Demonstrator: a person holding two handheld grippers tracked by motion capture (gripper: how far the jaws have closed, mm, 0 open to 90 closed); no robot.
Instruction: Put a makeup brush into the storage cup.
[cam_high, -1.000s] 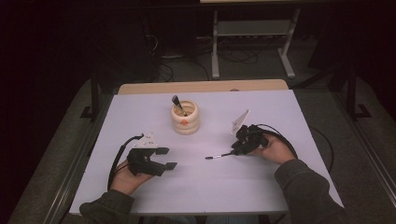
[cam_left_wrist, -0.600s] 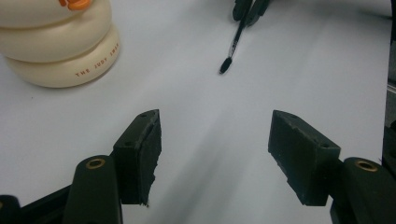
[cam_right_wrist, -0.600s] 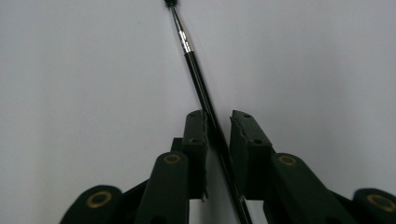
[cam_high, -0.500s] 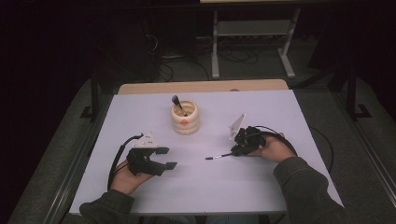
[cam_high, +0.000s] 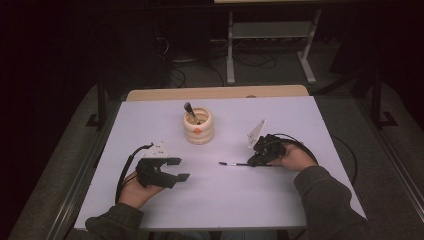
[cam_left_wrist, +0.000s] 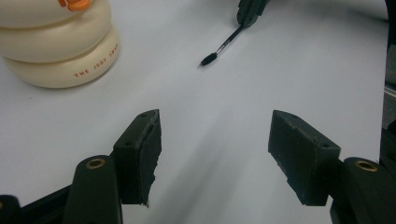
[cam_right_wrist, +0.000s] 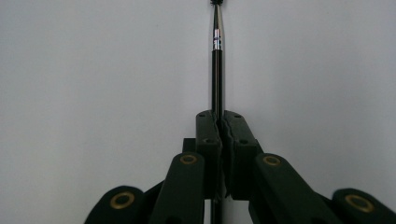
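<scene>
The pale tabletop (cam_high: 320, 125) carries little: a cream, ring-stacked holder (cam_high: 198, 126) near its far middle with one dark brush (cam_high: 192, 113) standing in it, and a second, thin brush (cam_high: 235, 163) lying low toward the right.

The left claw (cam_high: 181, 169) rests at the near left, its jaws standing wide apart with nothing between them — the left gripper view looks out over bare surface toward the holder (cam_left_wrist: 56, 46) and the thin brush's bristle tip (cam_left_wrist: 208, 59). It sits where it did a second ago.

The change is on the right. The right claw (cam_high: 252, 162) has just been closing, and in the right gripper view its pads now meet tight on the brush's black handle (cam_right_wrist: 217, 79), which runs straight out ahead between the jaws. A second ago the jaws were a little wider; now the handle is pinched near its end, bristles pointing left toward the table's middle. The hand itself has stayed put.

So the grasp looks complete — the brush seems ready to be lifted, and the likely destination is the holder, beside the brush already in it.
</scene>
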